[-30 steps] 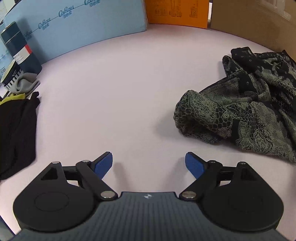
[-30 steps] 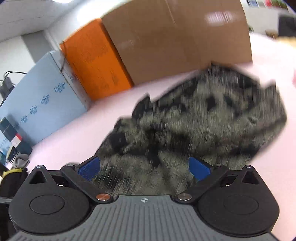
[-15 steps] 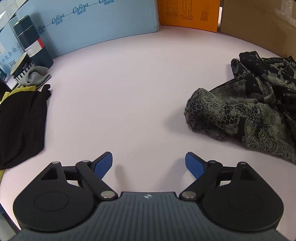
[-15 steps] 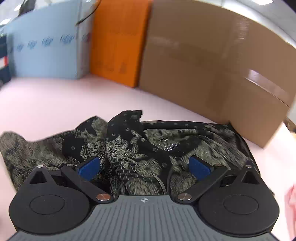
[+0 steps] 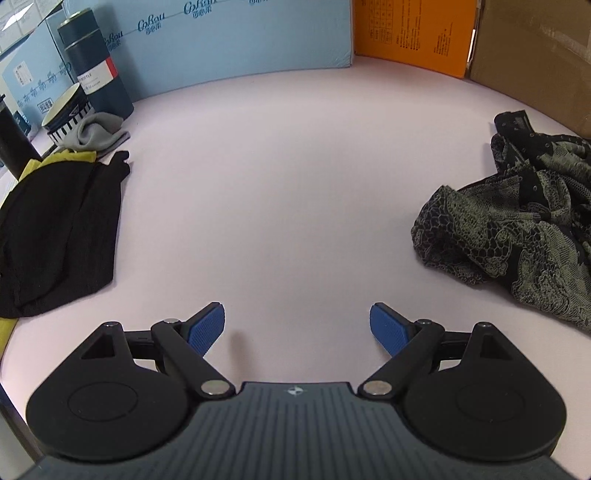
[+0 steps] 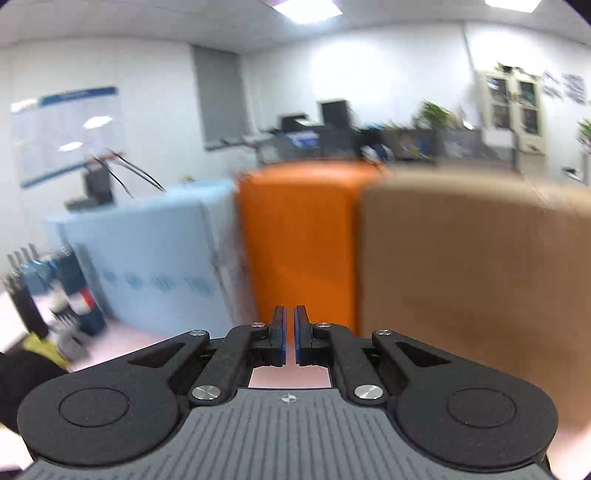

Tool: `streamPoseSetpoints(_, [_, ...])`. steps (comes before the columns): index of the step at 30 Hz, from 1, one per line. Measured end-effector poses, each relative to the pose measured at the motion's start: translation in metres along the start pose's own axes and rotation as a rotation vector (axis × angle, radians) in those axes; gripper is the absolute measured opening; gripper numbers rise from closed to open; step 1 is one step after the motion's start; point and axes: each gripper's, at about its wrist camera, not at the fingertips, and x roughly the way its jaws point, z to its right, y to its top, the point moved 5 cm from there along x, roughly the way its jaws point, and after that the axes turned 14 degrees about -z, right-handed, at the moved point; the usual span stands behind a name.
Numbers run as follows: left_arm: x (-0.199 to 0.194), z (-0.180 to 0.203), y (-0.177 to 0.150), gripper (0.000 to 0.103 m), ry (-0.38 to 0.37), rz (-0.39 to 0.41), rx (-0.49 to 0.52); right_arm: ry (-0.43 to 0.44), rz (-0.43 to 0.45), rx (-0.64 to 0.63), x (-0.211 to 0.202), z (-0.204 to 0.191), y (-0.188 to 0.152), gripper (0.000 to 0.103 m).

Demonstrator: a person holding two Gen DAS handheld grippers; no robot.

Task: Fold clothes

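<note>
A crumpled black garment with a pale green lace pattern point(image 5: 517, 221) lies on the pink table point(image 5: 277, 184) at the right of the left wrist view. My left gripper point(image 5: 297, 325) is open and empty, low over the table, well left of the garment. My right gripper point(image 6: 290, 332) is shut with nothing between its fingers. It is tilted up toward the boxes and the room, and the patterned garment is out of its view, which is blurred.
A black garment point(image 5: 55, 229) lies at the left over something yellow, with a grey cloth point(image 5: 96, 129) and dark canisters point(image 5: 94, 74) behind it. A blue box point(image 5: 221, 40), an orange box point(image 5: 413, 33) and a brown cardboard box point(image 5: 535, 55) line the table's far edge.
My right gripper has closed and swung up from over the patterned garment to face the boxes. My left gripper has shifted left, so the garment now sits farther right in its view.
</note>
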Motion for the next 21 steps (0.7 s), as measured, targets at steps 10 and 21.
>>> streamPoseSetpoints(10, [-0.089, 0.011, 0.122, 0.085, -0.037, 0.339, 0.173, -0.021, -0.307, -0.344, 0.024, -0.018, 0.040, 0.058])
streamPoseSetpoints(21, [-0.241, 0.005, 0.272, 0.103, -0.063, 0.747, 0.133, 0.128, 0.118, -0.316, -0.121, 0.069, 0.153, 0.103])
